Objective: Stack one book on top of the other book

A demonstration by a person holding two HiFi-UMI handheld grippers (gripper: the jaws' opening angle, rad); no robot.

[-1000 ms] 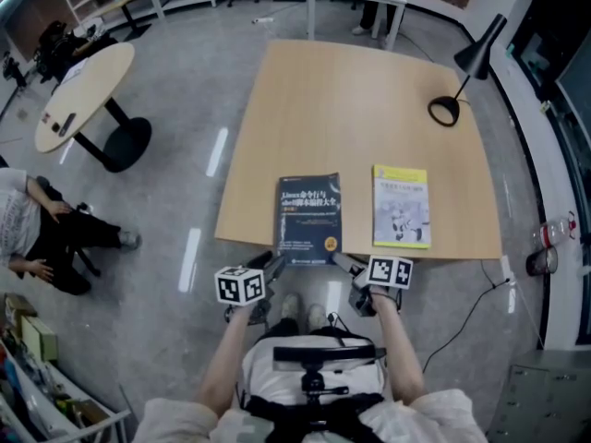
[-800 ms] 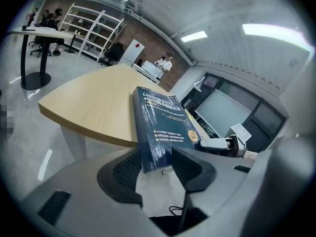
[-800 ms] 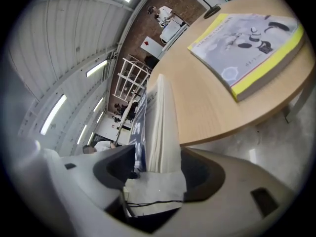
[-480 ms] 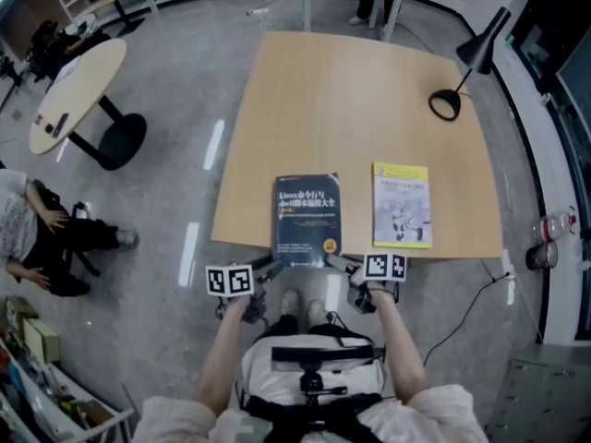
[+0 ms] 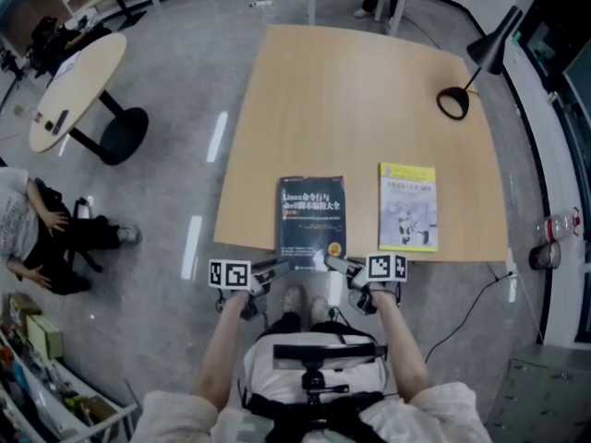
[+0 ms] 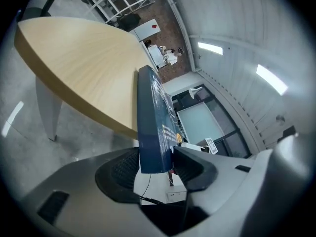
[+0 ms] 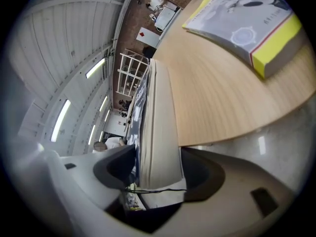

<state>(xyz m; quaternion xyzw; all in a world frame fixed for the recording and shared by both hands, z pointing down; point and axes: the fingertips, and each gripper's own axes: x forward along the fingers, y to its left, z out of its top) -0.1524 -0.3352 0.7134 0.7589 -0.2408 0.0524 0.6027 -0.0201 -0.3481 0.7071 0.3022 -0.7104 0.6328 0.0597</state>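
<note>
Slippage is the risk: the blue book point(image 5: 311, 220) lies flat, overhanging the table's point(image 5: 351, 90) near edge. The left gripper point(image 5: 268, 270), whose jaws have just been opening, and the right gripper point(image 5: 334, 266) only straddle its near corners, unclamped. Uneven closing could tip it floorward. Bare tabletop separates it from the yellow book point(image 5: 407, 208), and the lamp point(image 5: 452, 104) stands well apart.

left gripper point(image 6: 156, 165) jaws just opening, blue book point(image 6: 153, 122) corner between, table point(image 6: 84, 68) edge

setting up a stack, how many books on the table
2: a dark blue book at the table's near edge, a yellow book just right of it. None seems hidden.
</note>
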